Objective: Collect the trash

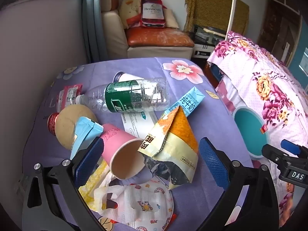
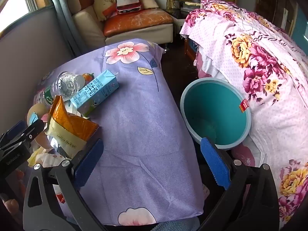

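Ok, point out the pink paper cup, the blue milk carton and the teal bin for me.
pink paper cup (image 1: 117, 144), left wrist view, on its pink side wall.
blue milk carton (image 2: 96, 92), right wrist view, on its printed blue face.
teal bin (image 2: 221, 104), right wrist view, on its inner wall.

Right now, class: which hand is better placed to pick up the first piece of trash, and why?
Left. Its open gripper already brackets the pink paper cup in the pile. The right gripper, also open, hangs over bare purple cloth beside the teal bin.
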`<state>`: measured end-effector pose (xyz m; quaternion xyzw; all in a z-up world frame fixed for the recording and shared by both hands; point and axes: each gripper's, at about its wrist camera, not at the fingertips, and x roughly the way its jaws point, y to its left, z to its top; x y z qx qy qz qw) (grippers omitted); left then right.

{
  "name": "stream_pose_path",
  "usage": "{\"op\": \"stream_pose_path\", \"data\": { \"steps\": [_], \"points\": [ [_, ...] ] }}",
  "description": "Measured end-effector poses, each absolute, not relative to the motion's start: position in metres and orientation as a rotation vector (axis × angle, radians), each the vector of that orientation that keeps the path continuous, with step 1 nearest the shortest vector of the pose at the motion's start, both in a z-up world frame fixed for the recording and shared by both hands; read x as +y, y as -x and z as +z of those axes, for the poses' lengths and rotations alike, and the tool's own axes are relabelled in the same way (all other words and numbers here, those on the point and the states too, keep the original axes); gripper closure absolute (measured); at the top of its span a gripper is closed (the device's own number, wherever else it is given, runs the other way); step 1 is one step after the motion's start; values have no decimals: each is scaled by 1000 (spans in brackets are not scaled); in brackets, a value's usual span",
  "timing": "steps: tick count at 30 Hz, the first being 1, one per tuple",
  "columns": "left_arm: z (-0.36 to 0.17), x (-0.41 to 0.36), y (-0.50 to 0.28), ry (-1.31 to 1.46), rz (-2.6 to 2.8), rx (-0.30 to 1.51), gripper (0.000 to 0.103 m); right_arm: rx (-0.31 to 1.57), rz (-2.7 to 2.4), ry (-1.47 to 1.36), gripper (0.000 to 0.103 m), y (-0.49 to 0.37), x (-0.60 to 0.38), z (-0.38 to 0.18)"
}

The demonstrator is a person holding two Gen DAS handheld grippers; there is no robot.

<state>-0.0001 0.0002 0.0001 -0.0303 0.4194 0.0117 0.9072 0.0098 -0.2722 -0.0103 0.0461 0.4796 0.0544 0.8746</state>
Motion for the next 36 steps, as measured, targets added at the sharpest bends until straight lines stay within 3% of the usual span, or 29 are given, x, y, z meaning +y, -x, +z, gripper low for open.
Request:
{"op": "stream_pose_path", "data": {
  "steps": [36],
  "points": [
    [2,-6,5,50,-11,853,4,993,74,-101,6,-2,-279,-8]
  ]
}}
